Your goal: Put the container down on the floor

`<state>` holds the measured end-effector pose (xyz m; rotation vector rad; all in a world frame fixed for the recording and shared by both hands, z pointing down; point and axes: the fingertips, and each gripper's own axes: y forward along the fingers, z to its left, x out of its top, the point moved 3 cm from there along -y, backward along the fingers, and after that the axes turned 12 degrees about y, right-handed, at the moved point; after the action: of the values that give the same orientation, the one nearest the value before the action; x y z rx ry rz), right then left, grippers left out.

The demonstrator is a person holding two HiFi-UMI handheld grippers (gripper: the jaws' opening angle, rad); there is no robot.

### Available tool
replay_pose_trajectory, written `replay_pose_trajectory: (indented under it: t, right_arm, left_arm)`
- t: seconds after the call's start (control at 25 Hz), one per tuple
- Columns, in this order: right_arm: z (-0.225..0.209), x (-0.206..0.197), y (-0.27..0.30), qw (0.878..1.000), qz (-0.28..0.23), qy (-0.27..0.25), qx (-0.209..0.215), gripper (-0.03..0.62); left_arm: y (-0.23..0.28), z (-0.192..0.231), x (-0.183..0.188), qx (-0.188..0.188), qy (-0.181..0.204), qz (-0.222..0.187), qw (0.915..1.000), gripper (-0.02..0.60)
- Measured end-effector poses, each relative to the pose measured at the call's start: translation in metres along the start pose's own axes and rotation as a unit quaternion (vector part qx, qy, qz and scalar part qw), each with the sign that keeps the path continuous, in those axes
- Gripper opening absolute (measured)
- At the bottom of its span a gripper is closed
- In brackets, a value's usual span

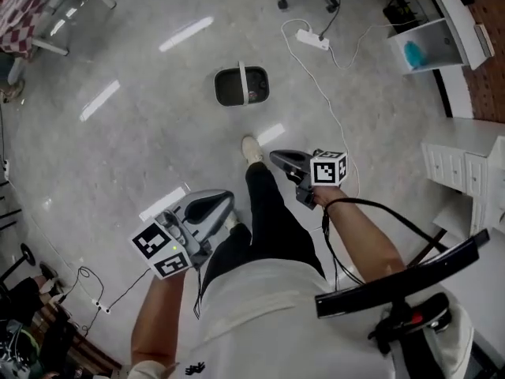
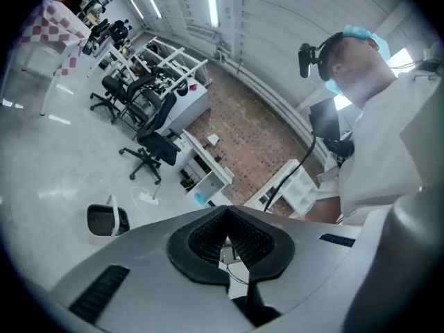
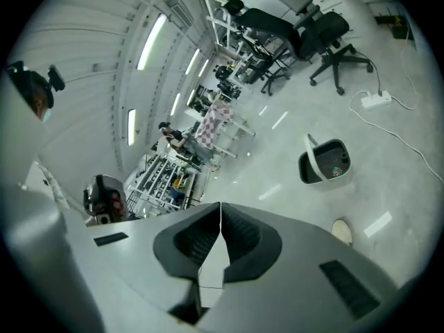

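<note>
Container of dark grey plastic, rectangular with a white handle (image 1: pixel 241 86), stands upright on the pale glossy floor (image 1: pixel 142 140), between the person's white shoe (image 1: pixel 252 148) and a white power strip (image 1: pixel 312 39). Left gripper (image 1: pixel 221 204) and right gripper (image 1: pixel 278 158) are well apart from it, each clenched on nothing.

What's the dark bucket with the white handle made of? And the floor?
The container looks like hard plastic: smooth dark walls, rounded corners and a thin white handle across it, though that's a guess. The floor looks like polished stone or concrete: grey, speckled and glossy, with bright streaks of light reflected in it.
</note>
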<state>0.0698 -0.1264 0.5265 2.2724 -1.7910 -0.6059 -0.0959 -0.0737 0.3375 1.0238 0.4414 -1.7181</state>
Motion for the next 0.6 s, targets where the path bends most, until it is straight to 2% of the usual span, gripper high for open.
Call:
replay_pose_trajectory:
  t: [0.28, 0.48, 0.6]
  right_arm:
    - [0.144, -0.056, -0.03, 0.995, -0.007, -0.083, 0.047, 0.017]
    - [0.214, -0.081, -0.053, 0.989, -0.029, -0.125, 0.071, 0.017]
    - [0.251, -0.092, -0.053, 0.982, -0.038, -0.167, 0.077, 0.017]
  left_arm:
    - [-0.062, -0.078, 0.019, -0.011, 0.041, -0.007, 0.9991, 0.009]
    - [-0.088, -0.124, 0.022, 0.0, 0.08, -0.015, 0.9967, 0.009]
    - [-0.103, -0.138, 0.026, -0.005, 0.11, -0.016, 0.9938, 0.009]
